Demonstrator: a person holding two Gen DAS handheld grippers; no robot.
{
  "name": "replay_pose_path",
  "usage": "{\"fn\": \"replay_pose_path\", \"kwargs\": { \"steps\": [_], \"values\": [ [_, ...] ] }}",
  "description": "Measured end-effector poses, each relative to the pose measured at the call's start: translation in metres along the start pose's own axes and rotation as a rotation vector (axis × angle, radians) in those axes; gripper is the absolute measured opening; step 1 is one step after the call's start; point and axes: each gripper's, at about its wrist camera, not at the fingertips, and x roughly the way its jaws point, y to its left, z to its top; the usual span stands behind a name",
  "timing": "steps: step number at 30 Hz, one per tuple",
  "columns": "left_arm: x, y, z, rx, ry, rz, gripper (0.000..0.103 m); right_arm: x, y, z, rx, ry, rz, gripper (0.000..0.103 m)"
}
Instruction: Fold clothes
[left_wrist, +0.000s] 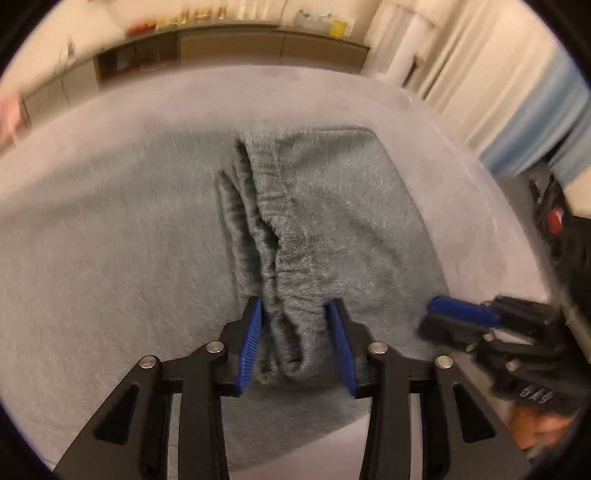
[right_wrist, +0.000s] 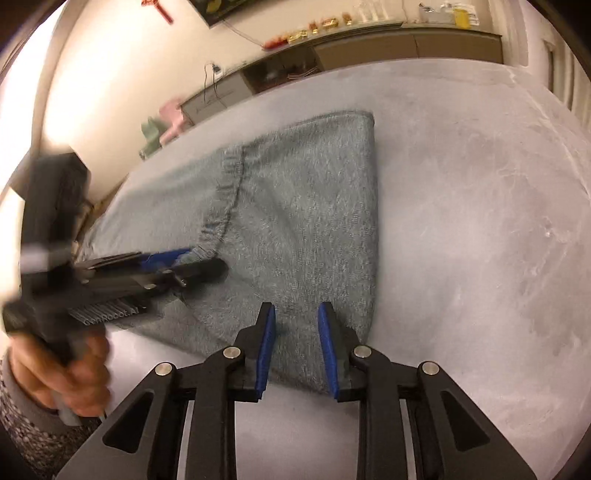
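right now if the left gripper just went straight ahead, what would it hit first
Most likely the bunched elastic waistband of the grey fleece garment: the open left gripper already straddles that ridge of folds. How high it sits above the cloth is unclear.

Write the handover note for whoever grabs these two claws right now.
Left claw: open, straddling the gathered elastic waistband at its near end; not clamped.
Right claw: open, low over the near right corner of the garment, holding nothing.
The grey-green fleece garment lies on the grey table, already folded once: its right edge is a clean fold, with the waistband lying across the top layer.
Left to do: probably close on the near edge with both claws and fold again, then smooth the bunched waistband. The left view is blurred, so check the grip before lifting.
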Motion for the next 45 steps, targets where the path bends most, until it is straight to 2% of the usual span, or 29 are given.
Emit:
{"fn": "replay_pose_path", "kwargs": {
  "steps": [2, 4, 5, 7, 9, 13, 18, 22, 23, 24, 25, 26, 27, 31, 37, 41, 43, 44, 45],
  "values": [
    [-0.012, -0.004, 0.008, -0.007, -0.001, -0.019, 0.042, -0.012, -0.006, -0.002, 0.042, -0.025, -0.005, 0.030],
    [-0.028, -0.016, 0.021, 0.010, -0.029, -0.039, 0.059, -0.032, -0.011, -0.009, 0.084, -0.067, -0.016, 0.057],
    [-0.033, -0.025, 0.031, 0.029, -0.049, -0.042, 0.072, -0.041, -0.014, -0.012, 0.100, -0.089, -0.023, 0.060],
    [-0.037, -0.044, 0.049, 0.067, -0.070, -0.042, 0.076, -0.052, -0.019, -0.016, 0.138, -0.112, -0.020, 0.061],
    [-0.025, -0.063, 0.067, 0.103, -0.048, -0.029, 0.076, -0.042, -0.023, -0.010, 0.173, -0.113, -0.007, 0.061],
    [0.021, -0.103, 0.092, 0.149, 0.049, 0.030, 0.076, -0.025, -0.030, -0.009, 0.195, -0.082, 0.003, 0.061],
    [0.067, -0.121, 0.084, 0.191, 0.126, 0.133, 0.076, -0.010, -0.026, -0.008, 0.164, -0.060, -0.017, 0.061],
    [0.076, -0.122, 0.082, 0.199, 0.112, 0.136, 0.076, -0.004, -0.022, -0.005, 0.146, -0.054, -0.029, 0.064],
    [0.075, -0.119, 0.084, 0.192, 0.111, 0.118, 0.066, -0.002, -0.020, -0.005, 0.135, -0.058, -0.036, 0.064],
    [0.072, -0.115, 0.086, 0.180, 0.114, 0.092, 0.050, 0.000, -0.017, -0.004, 0.119, -0.062, -0.047, 0.064],
    [0.070, -0.111, 0.088, 0.168, 0.116, 0.065, 0.043, 0.003, -0.013, -0.003, 0.102, -0.066, -0.057, 0.062],
    [0.067, -0.107, 0.090, 0.155, 0.119, 0.039, 0.025, 0.003, -0.008, -0.002, 0.085, -0.075, -0.063, 0.054],
    [0.063, -0.100, 0.093, 0.127, 0.127, -0.008, 0.015, -0.001, 0.001, 0.001, 0.067, -0.094, -0.060, 0.016],
    [0.034, -0.062, 0.096, 0.031, 0.085, -0.133, 0.011, -0.017, 0.037, 0.012, -0.003, -0.169, -0.048, 0.013],
    [-0.003, 0.055, 0.051, -0.136, 0.015, -0.191, 0.011, -0.039, 0.094, 0.028, -0.116, -0.275, -0.025, 0.013],
    [-0.027, 0.132, 0.021, -0.248, -0.032, -0.229, 0.012, -0.011, 0.168, 0.032, -0.262, -0.270, 0.058, 0.013],
    [-0.040, 0.171, 0.006, -0.304, -0.056, -0.248, 0.021, 0.019, 0.197, 0.029, -0.312, -0.220, 0.088, 0.021],
    [-0.046, 0.190, -0.001, -0.332, -0.068, -0.258, 0.046, 0.038, 0.208, 0.027, -0.327, -0.173, 0.101, 0.028],
    [-0.052, 0.209, -0.009, -0.359, -0.079, -0.267, 0.058, 0.056, 0.214, 0.025, -0.327, -0.117, 0.111, 0.042]
  ]
}}
